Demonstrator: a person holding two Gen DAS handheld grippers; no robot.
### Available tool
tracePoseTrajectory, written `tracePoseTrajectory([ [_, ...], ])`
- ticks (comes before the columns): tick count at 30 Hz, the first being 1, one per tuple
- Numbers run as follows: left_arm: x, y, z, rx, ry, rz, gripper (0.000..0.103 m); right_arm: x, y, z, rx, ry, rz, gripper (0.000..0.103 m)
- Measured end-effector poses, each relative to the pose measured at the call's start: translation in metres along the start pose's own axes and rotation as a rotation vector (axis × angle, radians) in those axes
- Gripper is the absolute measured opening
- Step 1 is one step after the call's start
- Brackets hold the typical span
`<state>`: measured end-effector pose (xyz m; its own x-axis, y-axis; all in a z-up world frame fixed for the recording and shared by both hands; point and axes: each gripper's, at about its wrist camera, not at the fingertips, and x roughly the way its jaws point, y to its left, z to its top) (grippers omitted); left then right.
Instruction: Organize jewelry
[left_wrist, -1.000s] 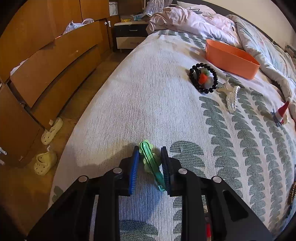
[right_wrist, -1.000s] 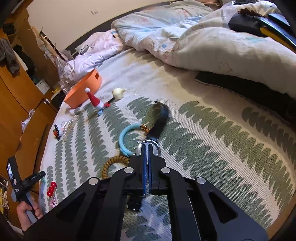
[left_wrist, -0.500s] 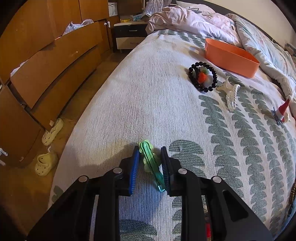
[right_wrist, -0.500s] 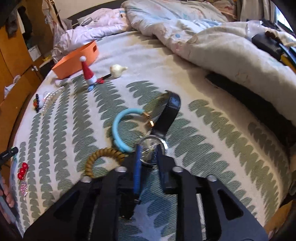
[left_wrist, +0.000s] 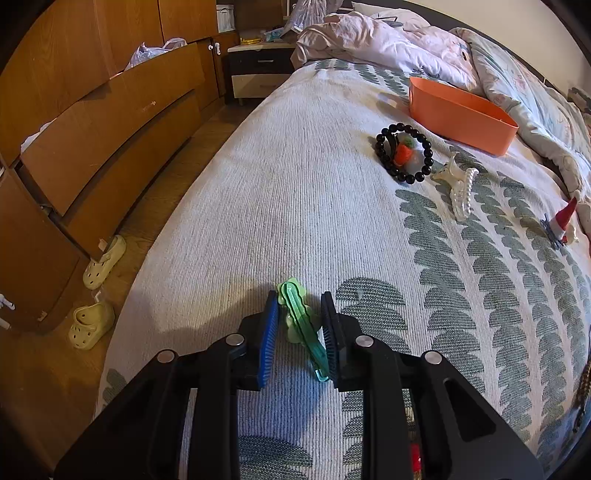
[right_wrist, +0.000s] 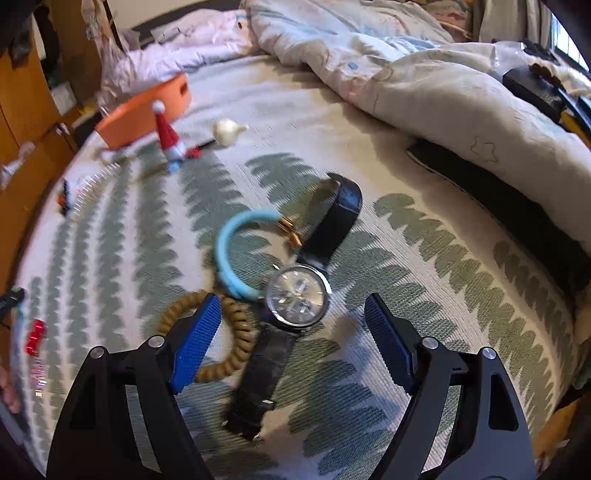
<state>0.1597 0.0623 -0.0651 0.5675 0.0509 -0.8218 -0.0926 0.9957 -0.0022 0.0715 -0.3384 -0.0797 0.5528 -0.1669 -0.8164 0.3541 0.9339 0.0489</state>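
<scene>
My left gripper (left_wrist: 299, 297) is shut on a green hair clip (left_wrist: 301, 325), held on edge just over the bedspread near the bed's left side. My right gripper (right_wrist: 291, 301) hovers over a black-strapped watch (right_wrist: 297, 295). Its jaws are opening wide; the watch face lies between them and the pads do not touch it. A light blue bracelet (right_wrist: 225, 251) and a tan coil hair tie (right_wrist: 240, 332) lie beside the watch. An orange bin (left_wrist: 461, 114) stands farther up the bed, with a black bead bracelet (left_wrist: 380, 147), a pearl claw clip (left_wrist: 460, 188) and a Santa-hat clip (left_wrist: 563, 218) before it.
A rumpled duvet (right_wrist: 424, 85) and a dark flat object (right_wrist: 517, 218) border the right side of the bed. Wooden drawers (left_wrist: 110, 122), a nightstand (left_wrist: 258, 70) and slippers (left_wrist: 92, 325) lie off the bed's left edge. Red beads (right_wrist: 35, 336) sit near the left gripper.
The right gripper went from shut to wide open and came down closer over the watch while rolling. The left gripper and its green clip stayed put.
</scene>
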Motion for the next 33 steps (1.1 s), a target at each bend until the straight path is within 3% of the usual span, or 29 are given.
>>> tracePoseTrajectory([
  [3, 0.000, 0.000, 0.000, -0.002, 0.001, -0.002, 0.023, 0.000, -0.008, 0.002, 0.062, -0.014, 0.040, 0.079],
  [6, 0.000, 0.000, 0.000, 0.000, 0.001, 0.000, 0.023, 0.005, -0.019, 0.005, 0.132, 0.008, 0.109, 0.070],
  [10, 0.000, -0.001, 0.000, -0.002, 0.000, -0.001, 0.023, 0.004, -0.018, 0.005, 0.151, 0.010, 0.166, 0.044],
  [11, 0.000, -0.001, 0.000, -0.001, 0.000, -0.001, 0.023, 0.003, -0.018, 0.004, 0.158, 0.011, 0.176, 0.042],
  [17, 0.000, -0.001, 0.000, -0.005, 0.001, -0.003, 0.023, -0.004, -0.027, 0.004, 0.209, 0.000, 0.241, 0.042],
  [33, -0.017, 0.007, 0.009, -0.043, -0.032, -0.055, 0.023, -0.056, -0.046, 0.008, 0.291, -0.126, 0.389, 0.042],
])
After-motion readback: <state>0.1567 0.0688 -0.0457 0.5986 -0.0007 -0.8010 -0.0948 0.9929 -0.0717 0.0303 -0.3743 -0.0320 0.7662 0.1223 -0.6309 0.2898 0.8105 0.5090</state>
